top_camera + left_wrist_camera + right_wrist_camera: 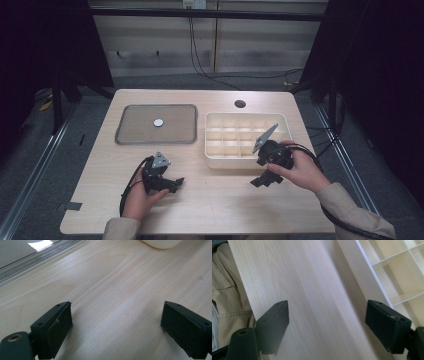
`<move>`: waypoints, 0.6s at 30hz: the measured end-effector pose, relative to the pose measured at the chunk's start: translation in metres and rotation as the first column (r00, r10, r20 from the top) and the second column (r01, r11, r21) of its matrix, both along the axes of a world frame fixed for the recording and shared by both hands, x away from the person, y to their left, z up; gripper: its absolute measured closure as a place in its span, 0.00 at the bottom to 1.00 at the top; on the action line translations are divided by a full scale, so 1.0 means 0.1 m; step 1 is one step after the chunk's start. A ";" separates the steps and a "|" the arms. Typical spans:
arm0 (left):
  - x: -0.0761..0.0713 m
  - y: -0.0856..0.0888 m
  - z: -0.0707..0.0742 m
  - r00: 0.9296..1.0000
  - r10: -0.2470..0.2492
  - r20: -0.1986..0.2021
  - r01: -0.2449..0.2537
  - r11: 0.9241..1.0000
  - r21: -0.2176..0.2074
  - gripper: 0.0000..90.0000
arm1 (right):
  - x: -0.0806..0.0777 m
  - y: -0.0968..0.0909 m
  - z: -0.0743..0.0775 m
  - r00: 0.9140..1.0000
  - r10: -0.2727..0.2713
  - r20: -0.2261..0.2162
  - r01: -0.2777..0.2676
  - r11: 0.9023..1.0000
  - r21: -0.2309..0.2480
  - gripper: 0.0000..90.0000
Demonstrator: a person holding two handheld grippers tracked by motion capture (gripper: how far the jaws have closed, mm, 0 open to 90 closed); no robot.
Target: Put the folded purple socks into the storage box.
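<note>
Lying on the flat grey metal tray (pixel 135 131) at the pale wooden table's (pixel 210 205) far left, the small round silver disc (pixel 158 122) has no long axis. Both the left gripper (pixel 176 183) and right gripper (pixel 259 180) hover with jaws apart, empty, the right beside the cream plastic divided box (pixel 215 161).

Table (pixel 210 200): pale wood w/ fine straight grain. Tray (pixel 125 136): grey-brown base, silver-grey rim. Disc (pixel 158 122) on tray: white-silver. Box (pixel 220 161): cream, white dividers in grid. Left gripper (pixel 176 184) & right gripper (pixel 260 181): black bodies, each w/ grey plate on top; jaws matte black. Sleeves (pixel 350 207): beige/khaki. Cables: black. Floor: grey. Back wall panels: light grey-beige.
</note>
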State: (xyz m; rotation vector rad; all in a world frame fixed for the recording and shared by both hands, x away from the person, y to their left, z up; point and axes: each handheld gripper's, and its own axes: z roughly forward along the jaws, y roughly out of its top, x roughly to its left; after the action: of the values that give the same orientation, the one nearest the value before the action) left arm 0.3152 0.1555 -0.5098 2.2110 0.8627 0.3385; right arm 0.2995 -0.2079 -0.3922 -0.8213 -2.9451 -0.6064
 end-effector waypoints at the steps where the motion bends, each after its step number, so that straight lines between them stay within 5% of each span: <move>1: 0.00 0.00 0.00 1.000 0.000 0.000 0.000 1.000 -0.001 0.10 | 0.00 0.00 -0.01 1.000 0.005 0.002 -0.005 1.000 0.003 0.21; 18: 0.00 0.00 0.00 1.000 0.000 0.001 0.000 1.000 -0.001 0.10 | -0.09 0.09 -0.10 0.999 0.040 0.005 -0.040 0.998 0.048 0.21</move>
State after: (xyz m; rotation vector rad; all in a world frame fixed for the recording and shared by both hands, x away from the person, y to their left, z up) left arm 0.3152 0.1556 -0.5099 2.2103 0.8620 0.3385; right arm 0.2907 -0.1991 -0.4022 -0.7564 -2.9305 -0.6747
